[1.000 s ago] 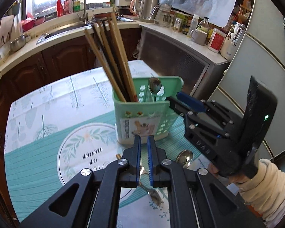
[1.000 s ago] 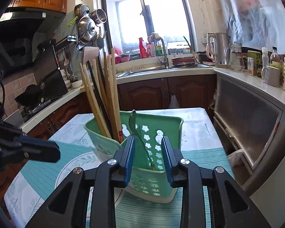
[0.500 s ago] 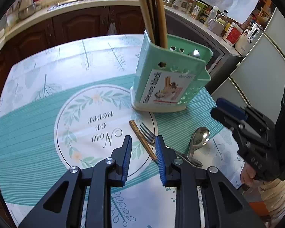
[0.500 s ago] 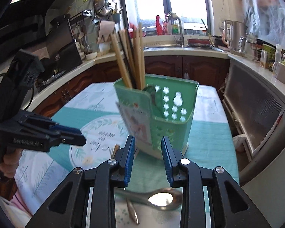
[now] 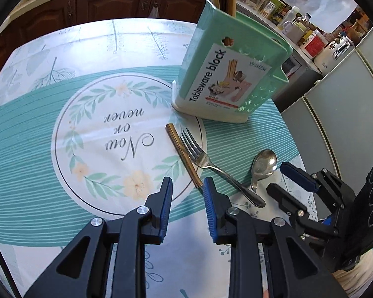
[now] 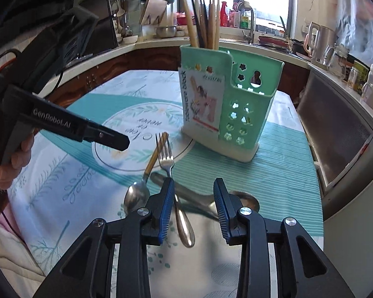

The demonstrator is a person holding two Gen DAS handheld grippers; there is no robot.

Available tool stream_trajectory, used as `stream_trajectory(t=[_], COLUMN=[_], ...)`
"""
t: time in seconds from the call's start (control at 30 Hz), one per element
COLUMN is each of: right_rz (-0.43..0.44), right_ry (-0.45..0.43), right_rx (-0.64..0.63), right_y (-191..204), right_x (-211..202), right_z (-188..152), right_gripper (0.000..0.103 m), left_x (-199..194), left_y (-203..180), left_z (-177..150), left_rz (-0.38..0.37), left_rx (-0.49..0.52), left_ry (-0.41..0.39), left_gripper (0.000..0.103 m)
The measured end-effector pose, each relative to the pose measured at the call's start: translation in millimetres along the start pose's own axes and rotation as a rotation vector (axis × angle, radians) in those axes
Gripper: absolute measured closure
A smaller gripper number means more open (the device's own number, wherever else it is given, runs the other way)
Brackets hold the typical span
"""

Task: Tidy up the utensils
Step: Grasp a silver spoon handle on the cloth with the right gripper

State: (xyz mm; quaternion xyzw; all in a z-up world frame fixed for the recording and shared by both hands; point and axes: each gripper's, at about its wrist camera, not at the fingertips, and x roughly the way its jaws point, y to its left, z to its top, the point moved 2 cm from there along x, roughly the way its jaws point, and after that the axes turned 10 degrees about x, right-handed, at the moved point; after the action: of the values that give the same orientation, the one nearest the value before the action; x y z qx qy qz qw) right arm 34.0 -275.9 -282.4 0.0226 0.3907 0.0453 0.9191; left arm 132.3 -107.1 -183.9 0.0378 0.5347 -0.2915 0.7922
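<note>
A green tableware holder (image 5: 226, 79) stands on the table with several chopsticks (image 6: 206, 22) upright in it; it also shows in the right wrist view (image 6: 238, 104). On the cloth before it lie a fork (image 5: 206, 161), a gold-handled spoon (image 5: 182, 155) and a steel spoon (image 5: 262, 166). In the right wrist view the fork (image 6: 167, 164), the gold-handled spoon (image 6: 146, 173) and a big spoon (image 6: 211, 200) lie just ahead of my fingers. My left gripper (image 5: 187, 208) is open and empty, above the gold handle's near end. My right gripper (image 6: 194, 208) is open and empty over the fork handle.
The table (image 5: 37, 124) has a teal and white cloth with a round print. Kitchen counters, a sink (image 6: 246, 24) and jars stand behind. A grey cabinet (image 6: 335, 124) is close to the table's right edge. My right gripper shows in the left wrist view (image 5: 293, 181).
Both grippers have pulled back from the holder and dropped toward the utensils on the cloth. The left gripper has opened from nearly shut. The right has opened wider.
</note>
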Motion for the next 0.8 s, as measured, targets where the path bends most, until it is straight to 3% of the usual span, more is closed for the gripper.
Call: stream_trajectory(t=[0.7,0.8], right_rz=[-0.228,-0.250], right_ry=[0.017,0.015], right_rx=[-0.220,-0.232], right_y=[39,42], right_x=[42,47], right_z=[-1,1], right_gripper=[0.070,0.071], left_x=[15,19], left_y=[8,5], left_z=[-13,-10], left_rz=[-0.039,-0.042], left_rx=[-0.077,-0.071], left_ry=[0.028,0.049], left_gripper=[0.078,0.073])
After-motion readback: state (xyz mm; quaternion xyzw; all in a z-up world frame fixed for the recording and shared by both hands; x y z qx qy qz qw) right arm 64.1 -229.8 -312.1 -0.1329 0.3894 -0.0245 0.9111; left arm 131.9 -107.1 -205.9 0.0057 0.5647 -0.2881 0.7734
